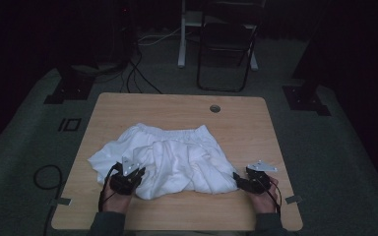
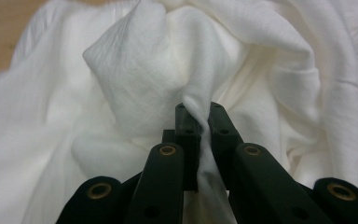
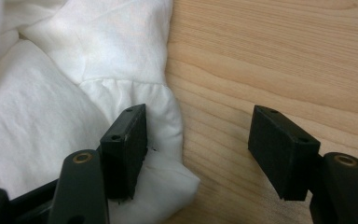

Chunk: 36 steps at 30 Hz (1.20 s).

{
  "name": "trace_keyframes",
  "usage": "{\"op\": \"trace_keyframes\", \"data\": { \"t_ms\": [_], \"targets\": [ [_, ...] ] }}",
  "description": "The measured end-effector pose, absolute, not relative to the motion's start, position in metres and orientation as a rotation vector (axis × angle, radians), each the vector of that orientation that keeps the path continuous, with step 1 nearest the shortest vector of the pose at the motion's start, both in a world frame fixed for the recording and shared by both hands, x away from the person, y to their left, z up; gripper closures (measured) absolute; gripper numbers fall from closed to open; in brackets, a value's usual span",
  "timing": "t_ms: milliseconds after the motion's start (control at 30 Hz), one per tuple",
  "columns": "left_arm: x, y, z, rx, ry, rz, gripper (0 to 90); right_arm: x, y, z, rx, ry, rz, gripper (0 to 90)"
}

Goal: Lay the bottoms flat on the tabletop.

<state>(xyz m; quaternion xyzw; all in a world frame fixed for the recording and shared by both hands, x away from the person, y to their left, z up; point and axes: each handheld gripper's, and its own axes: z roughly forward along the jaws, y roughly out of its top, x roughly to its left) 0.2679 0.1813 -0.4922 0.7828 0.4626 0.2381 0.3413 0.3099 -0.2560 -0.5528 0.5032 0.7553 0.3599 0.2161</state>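
I note a dim room with grey carpet floor (image 1: 24,128). The light wooden rectangular table (image 1: 246,128) has a round cable grommet hole (image 1: 215,108) near its far edge. Beyond it stands a black metal folding chair (image 1: 226,44) beside a white desk leg (image 1: 182,39). Black cables (image 1: 138,73) trail across the carpet; far walls are dark.

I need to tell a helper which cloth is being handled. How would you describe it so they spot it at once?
On the light wooden table with a round grommet hole, it is the crumpled white garment with a gathered waistband, lying mid-table. The left gripper pinches a fold of it; it is the sole cloth there.
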Motion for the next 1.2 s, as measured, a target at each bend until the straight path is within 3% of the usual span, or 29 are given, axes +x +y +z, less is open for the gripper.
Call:
{"op": "trace_keyframes", "data": {
  "t_ms": [400, 600, 900, 1033, 1200],
  "targets": [
    [0.235, 0.207, -0.534, 2.080, 1.280, 0.486, 85.7, 0.310, -0.256, -0.553, 1.390, 2.098, 0.999, 36.9],
    [0.240, 0.200, -0.536, 2.100, 1.265, 0.529, 85.7, 0.310, -0.257, -0.553, 1.386, 2.101, 0.999, 37.0],
    [0.257, 0.193, -0.539, 2.108, 1.242, 0.595, 85.8, 0.311, -0.248, -0.550, 1.298, 2.135, 0.984, 75.3],
    [0.273, 0.189, -0.540, 2.093, 1.242, 0.604, 85.8, 0.315, -0.246, -0.549, 1.280, 2.111, 0.910, 81.5],
    [0.290, 0.183, -0.539, 2.100, 1.236, 0.615, 85.8, 0.321, -0.253, -0.549, 1.315, 2.080, 0.893, 81.8]
  ]
}}
